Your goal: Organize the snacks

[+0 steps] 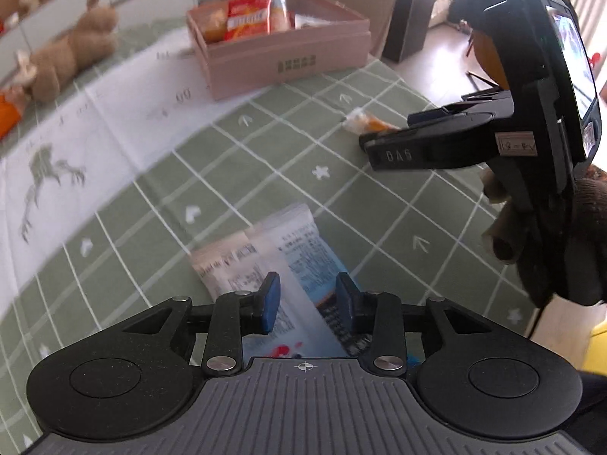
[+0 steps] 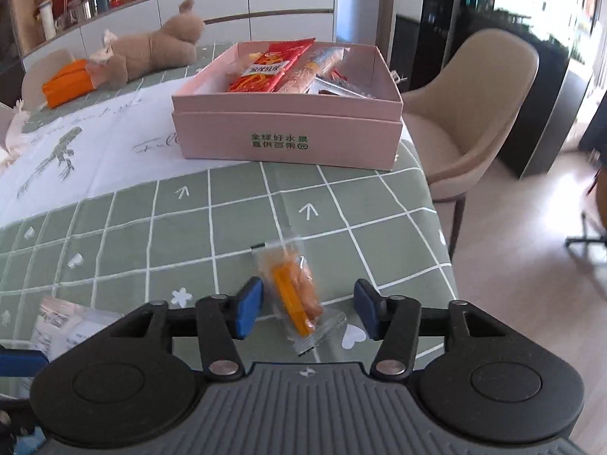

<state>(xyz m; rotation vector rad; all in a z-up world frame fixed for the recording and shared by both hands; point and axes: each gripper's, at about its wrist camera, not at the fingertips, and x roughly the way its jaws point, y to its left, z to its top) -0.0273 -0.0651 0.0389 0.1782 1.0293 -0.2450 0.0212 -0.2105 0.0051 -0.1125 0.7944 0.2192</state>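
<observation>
My left gripper (image 1: 308, 299) hovers open over a white and blue snack packet (image 1: 273, 250) that lies flat on the green checked tablecloth; its blue pads stand apart and above the wrapper. My right gripper (image 2: 309, 309) is open too. A small clear packet with an orange snack (image 2: 296, 295) lies between its pads, touching neither. In the left wrist view the right gripper (image 1: 370, 149) comes in from the right, at that small packet (image 1: 364, 121). A pink box (image 2: 288, 140) further back holds several snack packets, among them a red one (image 2: 265, 72).
A brown plush toy (image 2: 159, 49) and an orange object (image 2: 68, 81) lie at the table's far left. The table's right edge (image 2: 444, 227) is close to the small packet. A beige chair (image 2: 481, 113) stands beyond it. A gloved hand (image 1: 569, 246) holds the right gripper.
</observation>
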